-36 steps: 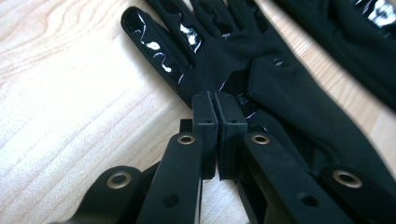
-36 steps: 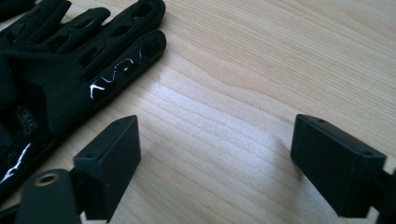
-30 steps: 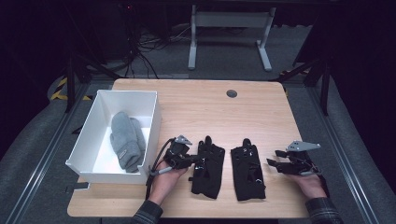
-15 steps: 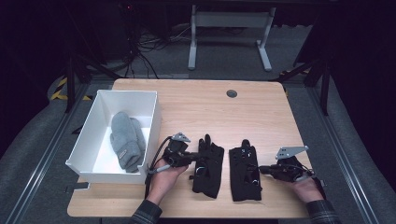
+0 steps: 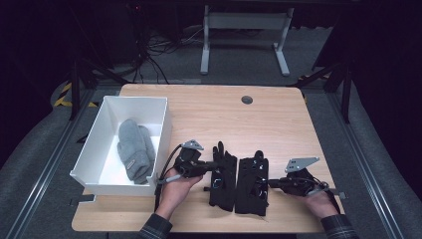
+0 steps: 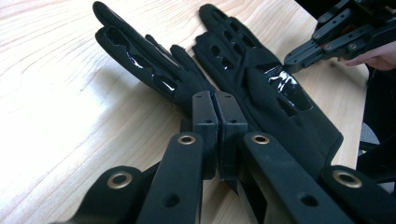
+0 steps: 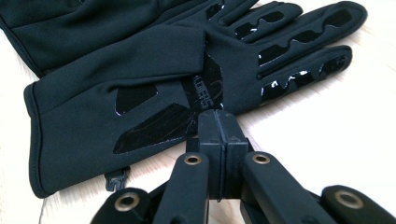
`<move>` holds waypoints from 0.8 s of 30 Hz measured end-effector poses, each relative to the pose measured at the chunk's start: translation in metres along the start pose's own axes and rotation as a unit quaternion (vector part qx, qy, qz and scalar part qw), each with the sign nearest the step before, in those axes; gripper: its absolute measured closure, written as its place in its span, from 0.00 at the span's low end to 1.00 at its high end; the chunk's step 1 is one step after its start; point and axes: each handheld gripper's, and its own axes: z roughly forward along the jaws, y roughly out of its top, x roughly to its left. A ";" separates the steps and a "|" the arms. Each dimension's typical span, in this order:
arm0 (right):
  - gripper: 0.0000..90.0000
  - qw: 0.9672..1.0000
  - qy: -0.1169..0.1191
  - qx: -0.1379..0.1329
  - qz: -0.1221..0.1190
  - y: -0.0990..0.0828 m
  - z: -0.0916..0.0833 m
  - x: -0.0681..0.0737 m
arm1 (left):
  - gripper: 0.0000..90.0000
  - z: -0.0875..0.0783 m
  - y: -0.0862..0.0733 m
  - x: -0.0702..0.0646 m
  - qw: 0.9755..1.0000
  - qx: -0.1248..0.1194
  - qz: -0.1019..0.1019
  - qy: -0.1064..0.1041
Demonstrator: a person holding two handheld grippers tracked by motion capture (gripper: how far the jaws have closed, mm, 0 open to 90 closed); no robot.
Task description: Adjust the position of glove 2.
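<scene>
High view shows two black gloves lying side by side on the wooden table [image 5: 278, 119], the left glove [image 5: 222, 179] at the tips of the left gripper [image 5: 211, 164] and the right glove [image 5: 252, 184] at the tips of the right gripper [image 5: 272, 184]. Left gripper view adds that its jaws are pressed together at the left glove's edge, fabric bunched around the tips; whether they pinch it cannot be told. Right gripper view shows its jaws, just closed, meeting at the right glove's palm edge. Beyond the left gripper's back stands a white bin [image 5: 164, 124] holding a grey mitten [image 5: 133, 149].
</scene>
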 end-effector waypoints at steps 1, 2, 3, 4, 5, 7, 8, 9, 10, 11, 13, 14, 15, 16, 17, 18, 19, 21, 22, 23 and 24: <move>1.00 1.000 0.000 0.000 0.000 0.000 0.000 0.000 | 0.99 0.000 0.000 0.000 1.000 0.000 0.000 0.000; 1.00 1.000 0.002 0.000 -0.002 0.001 0.002 0.001 | 0.99 0.000 0.001 -0.001 1.000 -0.001 0.001 -0.004; 1.00 1.000 0.003 0.000 -0.003 0.002 0.002 0.001 | 0.99 0.000 0.002 -0.002 1.000 -0.001 0.004 -0.006; 1.00 1.000 0.004 0.000 -0.003 0.002 0.003 0.002 | 0.99 0.000 0.003 -0.003 1.000 -0.003 0.004 -0.008; 1.00 1.000 0.004 0.000 -0.004 0.002 0.003 0.002 | 0.99 0.000 0.004 -0.004 1.000 -0.004 0.005 -0.009; 1.00 1.000 0.005 0.000 -0.004 0.003 0.004 0.003 | 0.99 -0.001 0.004 -0.005 1.000 -0.006 0.004 -0.013; 1.00 1.000 0.006 0.001 -0.004 0.003 0.004 0.003 | 0.99 -0.001 0.006 -0.006 1.000 -0.009 0.005 -0.017; 1.00 1.000 0.006 0.001 -0.005 0.004 0.005 0.004 | 0.99 -0.002 0.006 -0.007 1.000 -0.010 0.005 -0.018; 1.00 1.000 0.007 0.001 -0.007 0.004 0.005 0.004 | 0.99 -0.002 0.007 -0.008 1.000 -0.012 0.008 -0.022; 1.00 1.000 0.008 0.001 -0.006 0.004 0.006 0.005 | 0.99 -0.002 0.008 -0.009 1.000 -0.013 0.008 -0.024; 1.00 1.000 0.011 0.000 -0.007 0.006 0.007 0.006 | 0.99 -0.001 0.010 -0.012 0.999 -0.014 0.013 -0.029; 1.00 1.000 0.012 0.001 -0.008 0.006 0.008 0.007 | 0.99 -0.001 0.011 -0.013 0.999 -0.014 0.016 -0.031; 1.00 1.000 0.013 0.001 -0.010 0.007 0.009 0.007 | 0.99 -0.001 0.012 -0.014 0.999 -0.013 0.014 -0.032; 1.00 1.000 0.014 0.001 -0.010 0.007 0.010 0.008 | 0.99 0.000 0.013 -0.016 0.999 -0.013 0.017 -0.035; 1.00 1.000 0.015 0.003 -0.011 0.008 0.011 0.009 | 0.99 0.000 0.013 -0.016 0.999 -0.014 0.019 -0.035; 1.00 1.000 0.016 0.004 -0.011 0.008 0.012 0.010 | 0.99 0.000 0.013 -0.017 0.999 -0.014 0.019 -0.036; 1.00 1.000 0.016 0.004 -0.012 0.008 0.012 0.010 | 0.99 0.000 0.014 -0.018 0.999 -0.013 0.021 -0.037; 1.00 1.000 0.022 0.002 -0.013 0.010 0.013 0.012 | 0.99 0.000 0.014 -0.019 0.999 -0.014 0.021 -0.039; 1.00 1.000 0.023 0.001 -0.014 0.010 0.014 0.013 | 0.99 0.001 0.014 -0.019 0.999 -0.014 0.023 -0.039; 1.00 1.000 0.023 0.002 -0.015 0.011 0.015 0.014 | 0.99 0.001 0.015 -0.020 0.999 -0.013 0.024 -0.040; 1.00 1.000 0.025 0.002 -0.017 0.011 0.016 0.015 | 0.99 0.001 0.015 -0.021 0.999 -0.013 0.024 -0.042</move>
